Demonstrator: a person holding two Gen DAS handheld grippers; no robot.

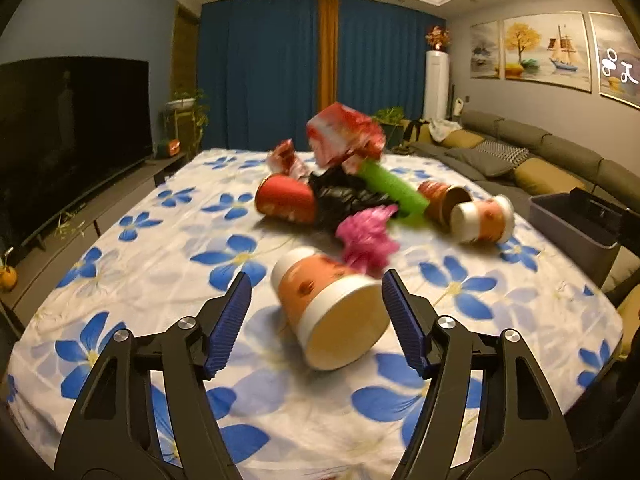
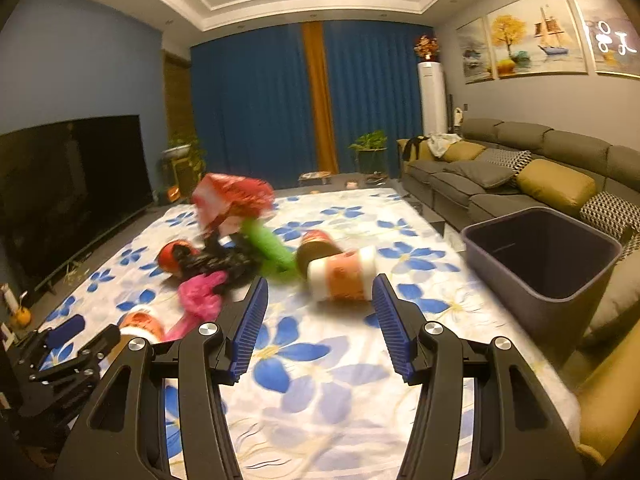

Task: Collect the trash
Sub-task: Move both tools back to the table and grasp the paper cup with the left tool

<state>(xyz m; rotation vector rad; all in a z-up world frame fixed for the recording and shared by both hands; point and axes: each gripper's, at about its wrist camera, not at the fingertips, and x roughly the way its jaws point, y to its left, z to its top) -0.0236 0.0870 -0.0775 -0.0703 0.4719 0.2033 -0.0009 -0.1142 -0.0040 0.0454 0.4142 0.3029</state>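
Observation:
A pile of trash lies on the flowered tablecloth (image 1: 160,264): a red crumpled carton (image 1: 344,128), a green tube (image 1: 394,188), a black bag (image 1: 344,196), a pink bag (image 1: 368,240), a red cup (image 1: 284,200) and a brown cup (image 1: 444,196). My left gripper (image 1: 317,276) is open around an orange-and-white paper cup (image 1: 328,312) lying on its side; its left pad stands clear of the cup. My right gripper (image 2: 321,280) is open, just short of a second orange-and-white cup (image 2: 344,280) lying on its side. The left gripper's fingers (image 2: 68,328) show low at the left in the right wrist view.
A grey bin (image 2: 540,256) stands open-topped at the table's right edge, in front of a grey sofa (image 2: 520,168). A dark television (image 1: 68,140) stands left of the table. Blue curtains (image 1: 260,72) hang at the back.

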